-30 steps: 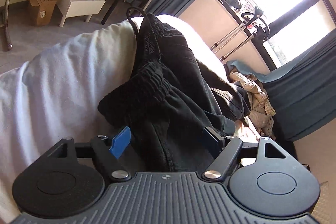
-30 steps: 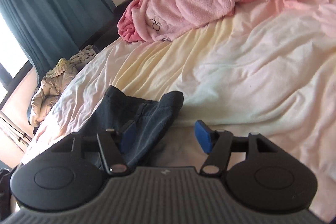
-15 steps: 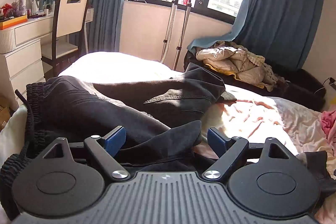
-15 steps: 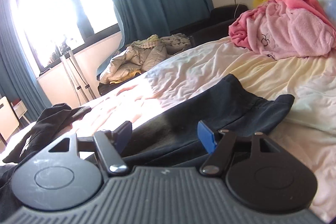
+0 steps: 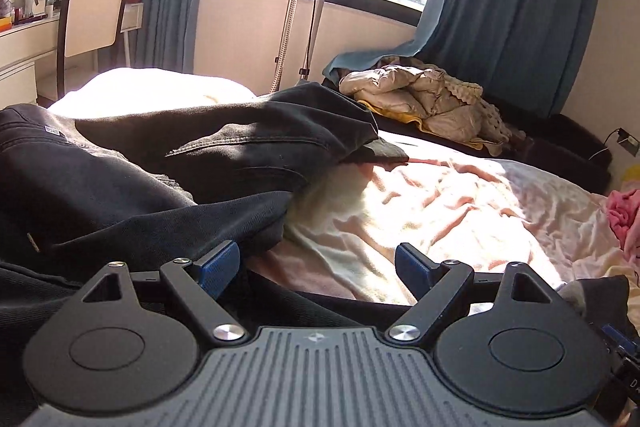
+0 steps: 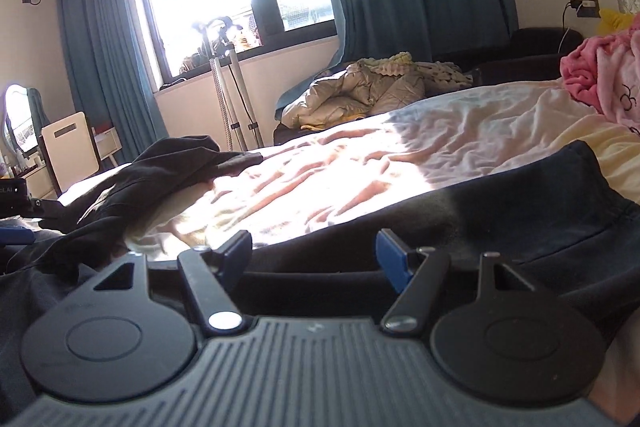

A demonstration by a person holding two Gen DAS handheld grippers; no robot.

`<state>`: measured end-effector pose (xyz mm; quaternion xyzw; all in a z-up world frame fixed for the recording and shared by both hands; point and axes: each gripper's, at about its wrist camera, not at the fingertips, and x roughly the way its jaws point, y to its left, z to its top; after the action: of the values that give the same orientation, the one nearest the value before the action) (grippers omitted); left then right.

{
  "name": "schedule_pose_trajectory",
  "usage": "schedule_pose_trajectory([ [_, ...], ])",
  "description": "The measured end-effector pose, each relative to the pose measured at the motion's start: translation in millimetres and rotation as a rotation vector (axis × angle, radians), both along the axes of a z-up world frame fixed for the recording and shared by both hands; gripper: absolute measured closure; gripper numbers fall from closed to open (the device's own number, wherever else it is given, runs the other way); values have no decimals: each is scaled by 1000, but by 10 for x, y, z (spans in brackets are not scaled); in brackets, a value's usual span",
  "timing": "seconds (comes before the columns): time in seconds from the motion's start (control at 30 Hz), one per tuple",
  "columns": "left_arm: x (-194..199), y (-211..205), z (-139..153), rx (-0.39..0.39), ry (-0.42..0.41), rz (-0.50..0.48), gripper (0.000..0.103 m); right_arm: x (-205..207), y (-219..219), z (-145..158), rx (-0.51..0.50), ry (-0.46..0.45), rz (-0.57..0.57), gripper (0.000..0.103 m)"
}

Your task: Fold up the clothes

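Note:
A dark navy garment (image 6: 500, 219) lies spread along the near edge of the bed; it also shows in the left wrist view (image 5: 140, 227). Black jeans (image 5: 248, 139) lie crumpled beyond it on the left, seen too in the right wrist view (image 6: 168, 167). My left gripper (image 5: 318, 265) is open, low over the navy garment's edge, holding nothing. My right gripper (image 6: 314, 255) is open, low over the same garment further right, empty.
The bed sheet (image 5: 460, 203) is pale pink and yellow, wrinkled and sunlit. A pink garment heap (image 6: 604, 75) sits at the right. A beige quilted jacket (image 5: 424, 95) lies on a dark bench by the window. A chair (image 5: 92, 15) and steamer stand (image 5: 292, 19) stand beyond the bed.
Both grippers have swung up from looking down at the clothes to a level view across the bed. Both stay open; the left one has shifted right along the navy garment.

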<state>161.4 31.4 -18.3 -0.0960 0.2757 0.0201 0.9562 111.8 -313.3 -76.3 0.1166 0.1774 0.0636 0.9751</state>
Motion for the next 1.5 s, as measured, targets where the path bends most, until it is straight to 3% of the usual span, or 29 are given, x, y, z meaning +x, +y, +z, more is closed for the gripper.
schedule_pose_trajectory([
  [0.27,-14,34,-147,37,6,-44,16,80,316,-115,-87,-16,20,34],
  [0.43,-88,118,-70,-25,2,-50,16,115,405,-137,-103,20,12,34],
  [0.6,-221,292,70,-112,-30,-37,16,294,474,4,-48,57,19,34],
  [0.7,-304,337,56,-115,-35,4,15,737,580,193,68,70,72,34],
  [0.87,-239,418,-41,-154,-31,53,15,1978,935,319,345,161,138,35],
  [1.0,-134,478,-188,-161,-20,92,14,2836,1298,103,419,251,106,39],
  [1.2,20,532,-402,-185,3,119,14,3617,1537,-325,499,333,9,39],
  [1.27,17,535,-415,-192,-12,123,13,3733,1536,-412,523,307,-21,40],
  [1.33,14,539,-427,-200,-26,127,12,3780,1471,-495,609,250,-56,43],
  [1.37,12,541,-434,-204,-33,129,12,3797,1441,-535,647,231,-76,48],
  [1.4,11,543,-440,-208,-40,131,12,3811,1422,-558,663,224,-99,67],
  [1.47,8,547,-453,-215,-54,135,12,3837,1400,-575,671,230,-129,95],
  [1.5,6,549,-459,-219,-61,137,12,3829,1395,-553,670,219,-123,95],
])
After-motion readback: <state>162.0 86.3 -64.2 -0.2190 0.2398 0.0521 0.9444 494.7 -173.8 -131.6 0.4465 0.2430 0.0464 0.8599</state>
